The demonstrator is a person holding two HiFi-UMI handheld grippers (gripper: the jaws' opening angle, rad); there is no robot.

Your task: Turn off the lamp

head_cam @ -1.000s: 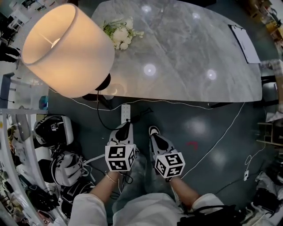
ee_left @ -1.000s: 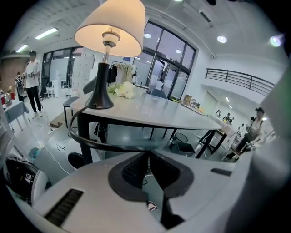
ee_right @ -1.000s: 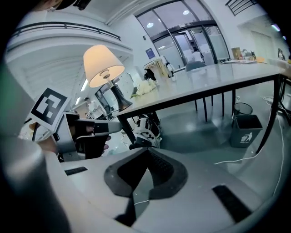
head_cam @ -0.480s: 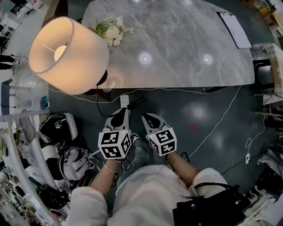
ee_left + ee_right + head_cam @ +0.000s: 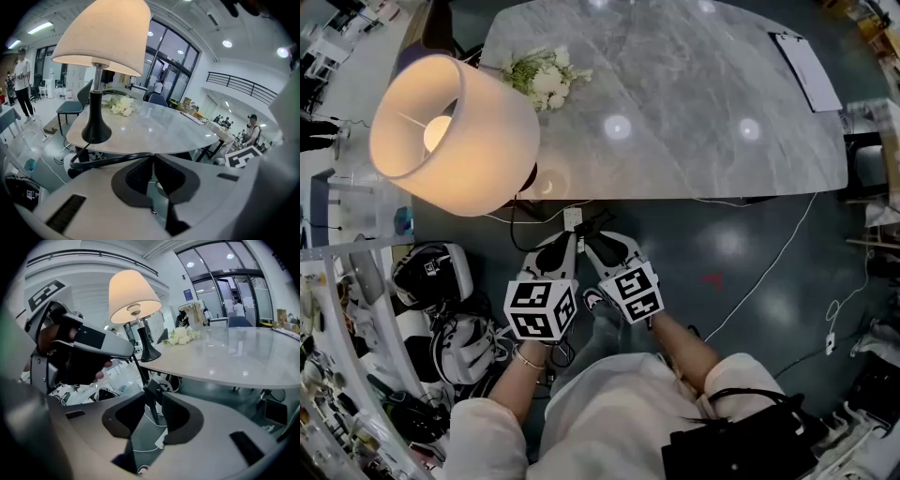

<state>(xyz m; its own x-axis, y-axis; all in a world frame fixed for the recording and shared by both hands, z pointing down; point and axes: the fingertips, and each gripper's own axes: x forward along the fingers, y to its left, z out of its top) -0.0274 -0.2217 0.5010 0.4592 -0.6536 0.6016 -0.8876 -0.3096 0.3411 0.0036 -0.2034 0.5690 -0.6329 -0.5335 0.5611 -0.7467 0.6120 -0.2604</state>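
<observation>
Grey marble oval table (image 5: pixel 703 94) over dark floor. Cream tapered-shade table lamp (image 5: pixel 478 141) stands at table's left near corner. Bulb glowing, shade warm orange inside. Slim stem, black flared base (image 5: pixel 96 133) close to edge. White flower bunch (image 5: pixel 546 77) just behind it. My left gripper (image 5: pixel 153 159) is pinched together on thin black lamp cord (image 5: pixel 113 158) below table edge. My right gripper (image 5: pixel 152 401) is close beside it, jaws just been opening, now apart. I see a black stretch of cord between pads, not squeezed.
</observation>
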